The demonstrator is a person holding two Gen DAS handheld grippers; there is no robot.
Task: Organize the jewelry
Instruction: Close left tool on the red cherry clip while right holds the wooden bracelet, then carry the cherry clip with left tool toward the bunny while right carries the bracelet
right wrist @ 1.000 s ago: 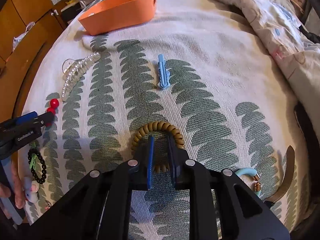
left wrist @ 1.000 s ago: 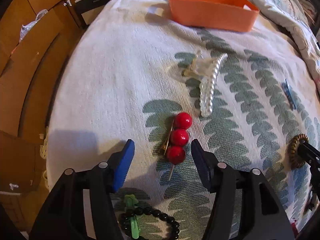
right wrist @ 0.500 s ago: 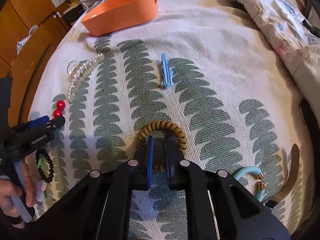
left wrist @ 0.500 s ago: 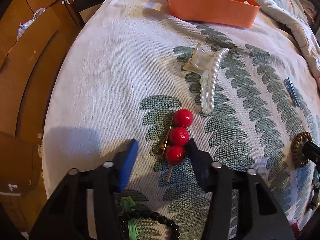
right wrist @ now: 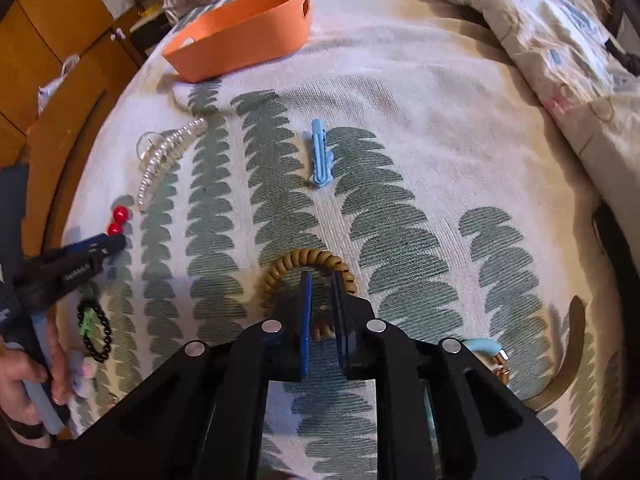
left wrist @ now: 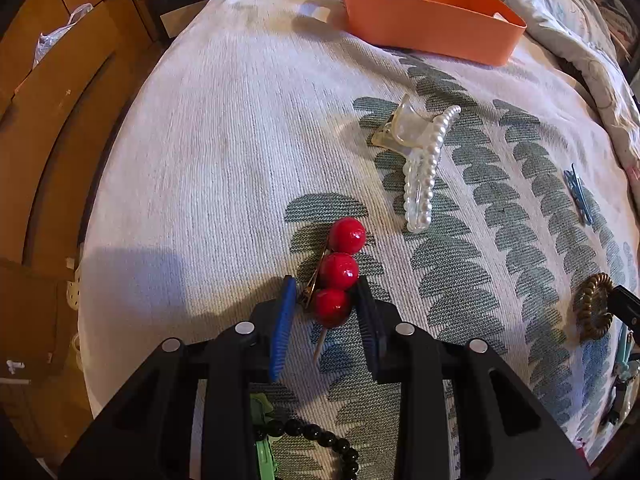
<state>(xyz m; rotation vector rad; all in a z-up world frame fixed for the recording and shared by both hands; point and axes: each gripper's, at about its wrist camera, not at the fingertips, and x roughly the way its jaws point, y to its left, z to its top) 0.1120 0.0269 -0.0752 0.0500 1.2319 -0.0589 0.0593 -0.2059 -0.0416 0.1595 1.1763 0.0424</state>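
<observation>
A hair clip with three red balls [left wrist: 340,270] lies on the bedspread. My left gripper [left wrist: 326,300] has closed around its nearest ball, both pads touching it. The clip also shows in the right wrist view [right wrist: 119,219], beside the left gripper [right wrist: 114,242]. My right gripper [right wrist: 321,292] is shut on the near side of a tan spiral hair tie [right wrist: 308,266], which also shows in the left wrist view [left wrist: 594,312]. An orange basket [left wrist: 432,12] stands at the far end of the bed; it also shows in the right wrist view [right wrist: 240,48].
A pearl claw clip [left wrist: 420,160] lies ahead of the red clip. A blue clip [right wrist: 320,160] lies mid-bed. A black bead bracelet [right wrist: 96,330] with a green piece, a light blue bracelet [right wrist: 486,348] and a brown strap [right wrist: 572,360] lie near me. A rumpled quilt [right wrist: 540,40] is on the right.
My left gripper's jaws have closed in from wide open onto the nearest red ball. My right gripper has stayed shut on the spiral hair tie.
</observation>
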